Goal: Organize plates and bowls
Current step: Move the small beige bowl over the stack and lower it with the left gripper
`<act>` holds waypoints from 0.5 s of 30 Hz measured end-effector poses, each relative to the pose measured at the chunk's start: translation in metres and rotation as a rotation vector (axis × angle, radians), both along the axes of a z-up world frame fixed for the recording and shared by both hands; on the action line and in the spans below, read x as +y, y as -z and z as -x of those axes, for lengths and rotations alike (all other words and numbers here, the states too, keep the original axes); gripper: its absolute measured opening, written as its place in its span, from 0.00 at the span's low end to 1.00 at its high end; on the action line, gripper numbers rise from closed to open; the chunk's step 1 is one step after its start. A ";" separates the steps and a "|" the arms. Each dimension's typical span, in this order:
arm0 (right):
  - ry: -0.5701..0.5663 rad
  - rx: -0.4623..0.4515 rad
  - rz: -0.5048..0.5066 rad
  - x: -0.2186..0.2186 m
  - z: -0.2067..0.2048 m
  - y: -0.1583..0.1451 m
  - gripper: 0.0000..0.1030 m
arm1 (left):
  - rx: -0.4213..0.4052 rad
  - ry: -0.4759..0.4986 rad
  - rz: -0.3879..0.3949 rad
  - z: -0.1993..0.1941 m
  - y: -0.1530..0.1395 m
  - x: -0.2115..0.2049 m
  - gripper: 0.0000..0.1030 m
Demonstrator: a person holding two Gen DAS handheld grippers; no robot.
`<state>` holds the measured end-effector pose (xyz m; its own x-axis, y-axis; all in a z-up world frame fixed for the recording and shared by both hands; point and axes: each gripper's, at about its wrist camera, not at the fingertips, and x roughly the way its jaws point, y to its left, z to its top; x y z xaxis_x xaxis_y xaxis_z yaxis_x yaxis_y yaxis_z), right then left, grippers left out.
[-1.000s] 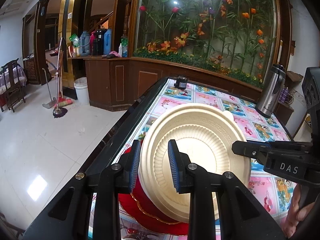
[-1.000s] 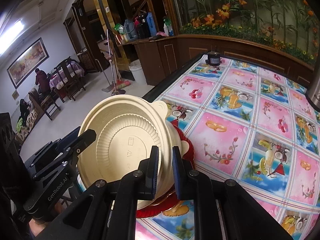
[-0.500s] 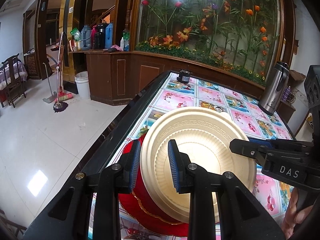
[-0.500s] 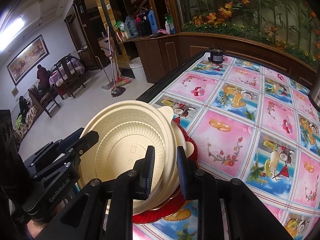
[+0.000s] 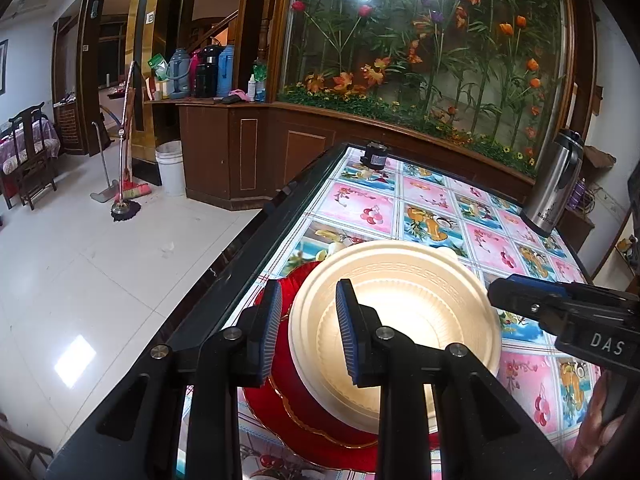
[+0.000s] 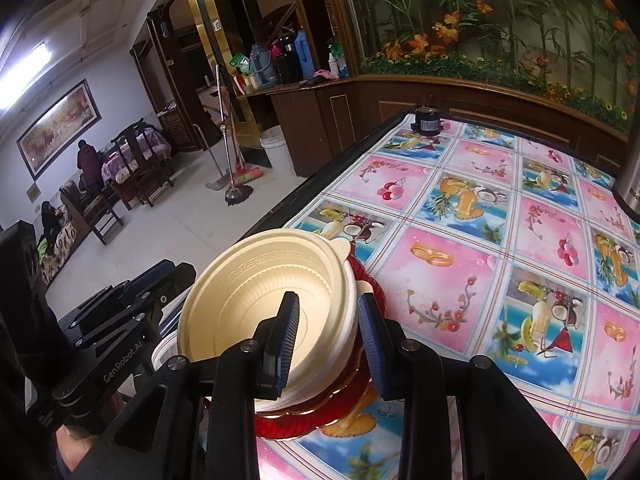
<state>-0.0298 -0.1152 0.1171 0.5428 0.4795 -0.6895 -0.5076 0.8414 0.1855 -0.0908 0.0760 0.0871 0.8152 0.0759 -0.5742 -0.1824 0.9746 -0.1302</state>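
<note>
- Cream plastic bowl (image 5: 400,312) sits upright on the red plate (image 5: 304,412), near my corner of the table (image 6: 460,264), so this stacking step looks done.
- My left gripper (image 5: 306,328) straddles the bowl's near rim, jaws close together, the rim between them; I cannot tell if the pads press it.
- My right gripper (image 6: 328,340) is opening, its pads clear of the bowl wall between them.
- No other loose plates or bowls show in either view.
- Judging by this, only withdrawing both tools remains.
</note>
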 end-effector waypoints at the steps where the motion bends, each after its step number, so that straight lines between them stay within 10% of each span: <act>1: 0.004 -0.002 -0.002 -0.003 0.001 0.000 0.32 | -0.001 -0.002 -0.002 0.001 0.000 -0.001 0.25; 15: 0.025 -0.042 -0.022 -0.039 0.041 0.014 0.46 | -0.075 -0.054 -0.063 0.036 0.003 -0.008 0.54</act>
